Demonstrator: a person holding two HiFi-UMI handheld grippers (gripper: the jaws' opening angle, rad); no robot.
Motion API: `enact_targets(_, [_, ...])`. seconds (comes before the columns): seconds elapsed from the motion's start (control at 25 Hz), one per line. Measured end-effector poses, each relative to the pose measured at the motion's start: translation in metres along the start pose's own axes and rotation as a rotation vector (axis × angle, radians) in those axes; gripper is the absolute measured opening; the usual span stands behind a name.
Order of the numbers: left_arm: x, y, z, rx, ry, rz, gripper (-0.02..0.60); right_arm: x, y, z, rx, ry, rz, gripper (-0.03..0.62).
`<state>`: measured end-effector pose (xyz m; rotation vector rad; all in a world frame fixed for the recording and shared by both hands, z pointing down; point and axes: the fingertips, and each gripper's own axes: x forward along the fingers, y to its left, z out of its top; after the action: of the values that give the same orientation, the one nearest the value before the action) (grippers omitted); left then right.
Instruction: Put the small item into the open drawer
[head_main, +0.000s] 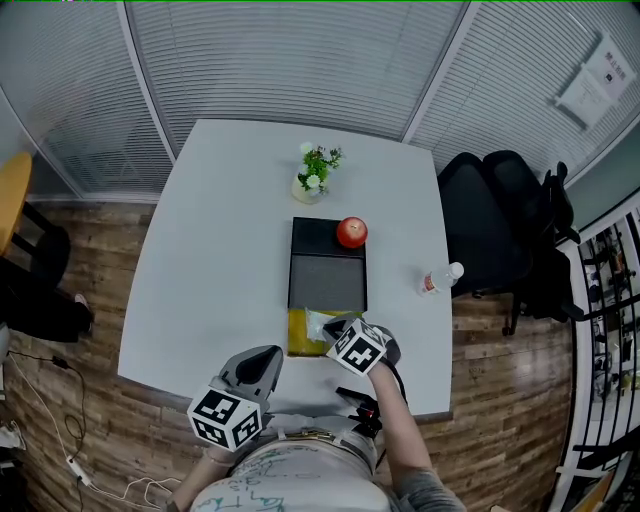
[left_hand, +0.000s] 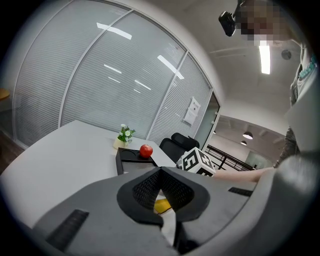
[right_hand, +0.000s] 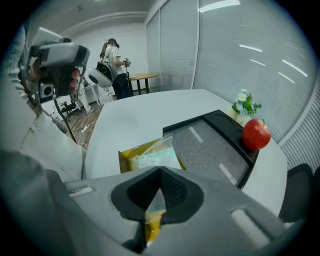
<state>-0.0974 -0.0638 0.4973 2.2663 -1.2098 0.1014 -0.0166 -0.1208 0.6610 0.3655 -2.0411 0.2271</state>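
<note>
— Grippers and packet?
— Right gripper clamped on a corner of the clear packet, over the yellow open drawer at the near edge of the table; left gripper closed and empty, just left.
— Surroundings?
— Black cabinet directly beyond the drawer, apple on its far right corner; flower pot farther; bottle right; drawer's right part hidden under the right gripper
</note>
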Motion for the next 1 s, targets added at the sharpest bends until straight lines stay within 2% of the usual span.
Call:
enact_targets(0.24, [-0.001,0.002,-0.001,-0.001,-0.001,0.005,-0.003,0.031,0.002,-0.018,-0.021,0.074,0.053,0.003])
enact_targets(0.44, [-0.002,0.003,-0.003,-0.007,0.005,0.011,-0.003,0.051,0.002,-0.021,0.012,0.085,0.069,0.003])
enact_targets(0.72, [0.002,0.000,-0.006,-0.008,0.017,-0.002,-0.003,0.071,0.004,-0.032,0.004,0.152,0.082,0.003])
enact_targets(1.0, [0.006,0.000,-0.011,-0.008,0.037,-0.009,-0.003,0.075,0.005,-0.033,0.015,0.164,0.127,0.003])
